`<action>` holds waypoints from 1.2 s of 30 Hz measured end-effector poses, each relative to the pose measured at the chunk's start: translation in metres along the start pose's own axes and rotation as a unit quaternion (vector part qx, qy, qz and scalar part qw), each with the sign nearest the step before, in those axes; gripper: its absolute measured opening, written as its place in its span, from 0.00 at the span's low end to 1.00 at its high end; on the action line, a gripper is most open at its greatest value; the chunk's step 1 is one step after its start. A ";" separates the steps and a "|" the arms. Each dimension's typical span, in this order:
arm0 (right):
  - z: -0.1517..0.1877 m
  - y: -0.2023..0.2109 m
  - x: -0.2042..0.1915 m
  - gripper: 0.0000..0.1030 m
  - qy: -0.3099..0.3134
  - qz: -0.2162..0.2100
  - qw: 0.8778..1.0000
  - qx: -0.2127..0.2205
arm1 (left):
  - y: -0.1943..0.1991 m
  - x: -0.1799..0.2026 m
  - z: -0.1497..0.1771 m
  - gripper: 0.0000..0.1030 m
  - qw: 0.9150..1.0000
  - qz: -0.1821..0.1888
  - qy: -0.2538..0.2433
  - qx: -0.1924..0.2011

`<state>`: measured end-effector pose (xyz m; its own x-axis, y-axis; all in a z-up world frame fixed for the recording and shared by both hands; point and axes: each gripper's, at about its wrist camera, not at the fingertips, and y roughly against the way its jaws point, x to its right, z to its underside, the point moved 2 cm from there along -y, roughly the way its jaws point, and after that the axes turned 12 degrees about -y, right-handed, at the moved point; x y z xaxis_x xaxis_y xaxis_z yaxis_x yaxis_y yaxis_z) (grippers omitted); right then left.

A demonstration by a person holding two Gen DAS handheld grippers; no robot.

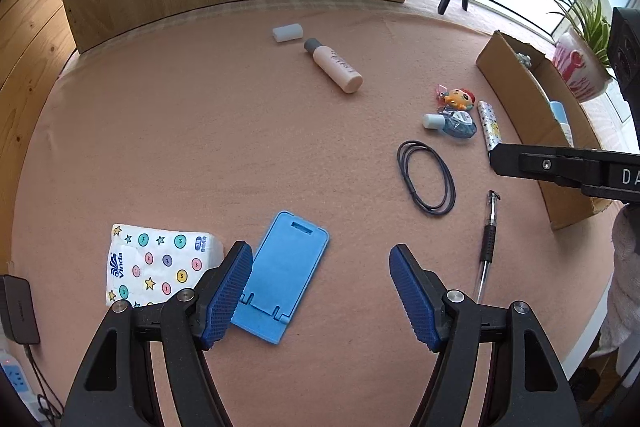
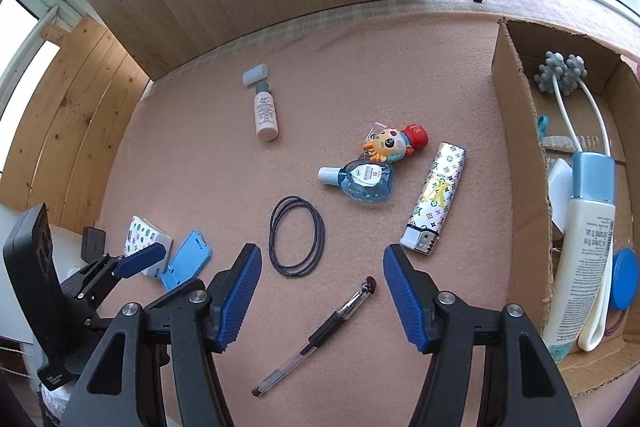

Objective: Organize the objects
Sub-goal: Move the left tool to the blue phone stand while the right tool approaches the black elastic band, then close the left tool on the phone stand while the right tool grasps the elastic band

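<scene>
Far left: white tissue pack w/ coloured dots and stars (image 1: pixel 160 263) lay flat on the pink felt tabletop (image 1: pixel 200 147), just beside the light-blue plastic phone stand (image 1: pixel 286 281).
Left gripper (image 1: pixel 320 293): jaws wide, holding nothing – hovered over the felt, its left pad overlapping the stand's edge in view.
Back centre: peach tube bottle w/ grey neck (image 2: pixel 265 115) lay on its side; its translucent white cap (image 2: pixel 255 74) was off, just beyond the neck.
Centre: thin black cord loop (image 2: pixel 297 237) lay flat, apart from the rest.
Right gripper (image 2: pixel 322 291): jaws wide, empty – above the clear black-grip gel pen (image 2: pixel 320 335), which lay diagonally between the pads.
Right of centre: orange cartoon figure w/ red cap (image 2: pixel 394 143), touching the small blue teardrop bottle (image 2: pixel 362 181); monogram-patterned white lighter (image 2: pixel 434 199) nearby.
Far right: open brown cardboard box (image 2: pixel 516 155) held a white lotion bottle w/ blue top (image 2: pixel 580 247) and a grey knobbed massager w/ white arms (image 2: pixel 560 73).
</scene>
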<state>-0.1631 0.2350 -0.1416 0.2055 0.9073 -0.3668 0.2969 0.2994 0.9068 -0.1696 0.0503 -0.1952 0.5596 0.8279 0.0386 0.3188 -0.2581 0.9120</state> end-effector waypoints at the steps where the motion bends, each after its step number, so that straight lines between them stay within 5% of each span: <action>1: -0.001 -0.006 -0.002 0.58 0.000 0.005 1.000 -0.007 | -0.001 -0.002 0.000 0.72 1.000 -0.001 -0.003 -0.002; 17: -0.005 -0.052 -0.030 0.58 0.022 0.065 0.997 -0.027 | -0.016 -0.010 0.006 0.62 0.999 0.015 -0.016 -0.026; 28: 0.002 -0.063 -0.045 0.58 0.093 0.129 0.987 -0.034 | -0.015 -0.017 0.012 0.39 0.999 0.031 -0.004 -0.030; 31: 0.004 -0.062 -0.046 0.49 0.104 0.143 0.984 -0.031 | -0.013 -0.014 0.015 0.38 0.999 0.029 -0.004 -0.028; 36: 0.004 -0.056 -0.041 0.18 0.108 0.139 0.984 -0.029 | -0.011 -0.012 0.020 0.37 0.999 0.027 0.007 -0.021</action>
<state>-0.1840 0.1795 -0.1778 0.0660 0.9963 -0.0551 0.2023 0.0408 0.9785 -0.1644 0.0331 -0.2140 0.5640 0.8203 0.0945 0.2551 -0.2820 0.9249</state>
